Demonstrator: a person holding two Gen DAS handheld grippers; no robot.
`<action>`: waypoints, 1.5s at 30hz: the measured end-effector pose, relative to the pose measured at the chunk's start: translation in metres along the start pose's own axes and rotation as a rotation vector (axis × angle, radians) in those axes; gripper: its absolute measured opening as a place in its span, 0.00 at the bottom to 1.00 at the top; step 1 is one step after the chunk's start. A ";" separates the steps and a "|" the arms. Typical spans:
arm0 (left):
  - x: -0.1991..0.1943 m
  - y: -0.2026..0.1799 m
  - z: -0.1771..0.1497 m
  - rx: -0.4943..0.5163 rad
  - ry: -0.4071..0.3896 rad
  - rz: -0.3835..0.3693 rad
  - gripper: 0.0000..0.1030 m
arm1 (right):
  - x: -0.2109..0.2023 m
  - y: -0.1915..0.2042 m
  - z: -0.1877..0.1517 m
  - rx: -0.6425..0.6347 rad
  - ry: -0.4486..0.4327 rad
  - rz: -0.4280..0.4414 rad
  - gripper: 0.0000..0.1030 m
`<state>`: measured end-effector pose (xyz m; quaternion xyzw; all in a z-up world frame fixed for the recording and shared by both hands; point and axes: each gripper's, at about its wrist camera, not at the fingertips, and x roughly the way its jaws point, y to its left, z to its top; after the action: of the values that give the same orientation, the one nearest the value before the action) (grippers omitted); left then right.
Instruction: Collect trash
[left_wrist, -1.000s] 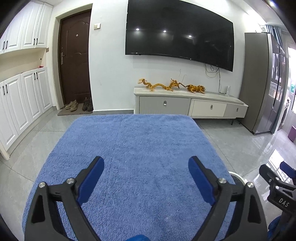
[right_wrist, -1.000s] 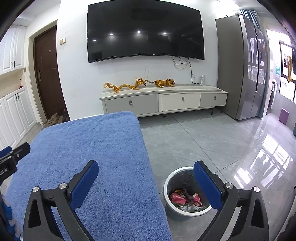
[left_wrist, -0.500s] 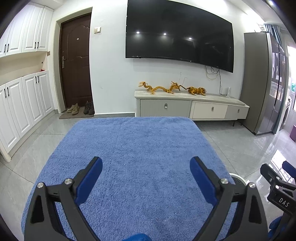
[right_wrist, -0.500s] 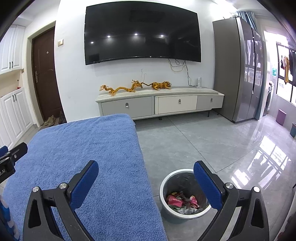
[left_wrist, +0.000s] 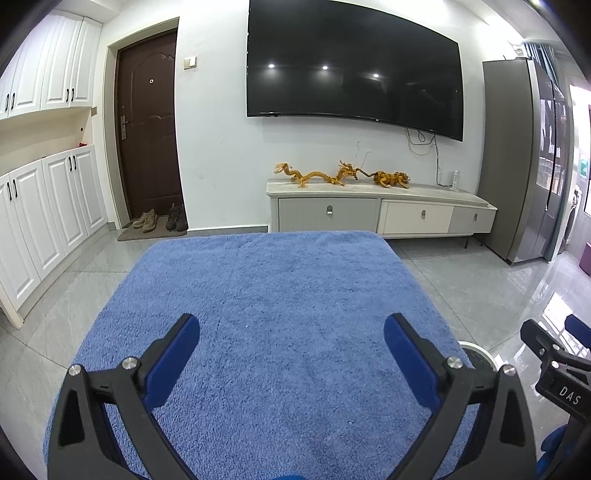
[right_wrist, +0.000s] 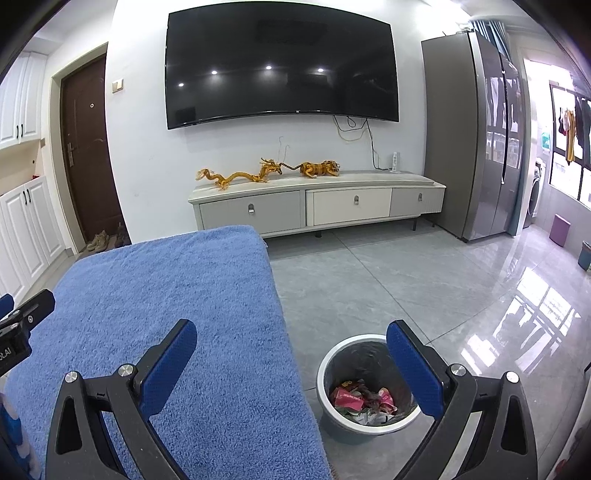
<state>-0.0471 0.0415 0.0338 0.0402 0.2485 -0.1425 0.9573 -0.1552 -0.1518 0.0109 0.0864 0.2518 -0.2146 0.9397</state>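
Note:
A grey trash bin (right_wrist: 322, 373) with a white rim stands on the floor, right of the blue towel-covered surface (right_wrist: 166, 295). Crumpled red and white wrappers (right_wrist: 360, 400) lie in it. My right gripper (right_wrist: 291, 328) is open and empty, one finger over the towel's right edge, the other over the bin. My left gripper (left_wrist: 291, 325) hovers over the bare blue towel (left_wrist: 288, 280); its jaws are opening, with nothing between them. The bin's rim (left_wrist: 480, 349) peeks out behind the left gripper's right finger. No loose trash shows on the towel.
A low TV cabinet (right_wrist: 317, 206) with golden dragon figures stands under a wall-mounted TV. A grey fridge (right_wrist: 476, 147) is to the right. On the left are a brown door (left_wrist: 147, 129), shoes and white cupboards (left_wrist: 44, 221). Glossy tiled floor surrounds the bin.
The left gripper's jaws have spread a little wider. Both hands have kept their place, and the bin and towel look the same.

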 end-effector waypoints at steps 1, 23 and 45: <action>0.000 0.000 0.000 0.001 0.001 -0.001 0.98 | 0.000 0.000 0.000 0.001 0.000 0.000 1.00; 0.017 -0.026 -0.005 0.083 0.035 -0.041 0.98 | 0.018 -0.024 -0.008 0.045 0.031 -0.035 1.00; 0.031 -0.034 -0.005 0.100 0.055 -0.041 0.98 | 0.028 -0.029 -0.009 0.040 0.039 -0.057 1.00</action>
<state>-0.0331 0.0015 0.0140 0.0867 0.2678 -0.1731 0.9438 -0.1502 -0.1850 -0.0131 0.1019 0.2680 -0.2446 0.9263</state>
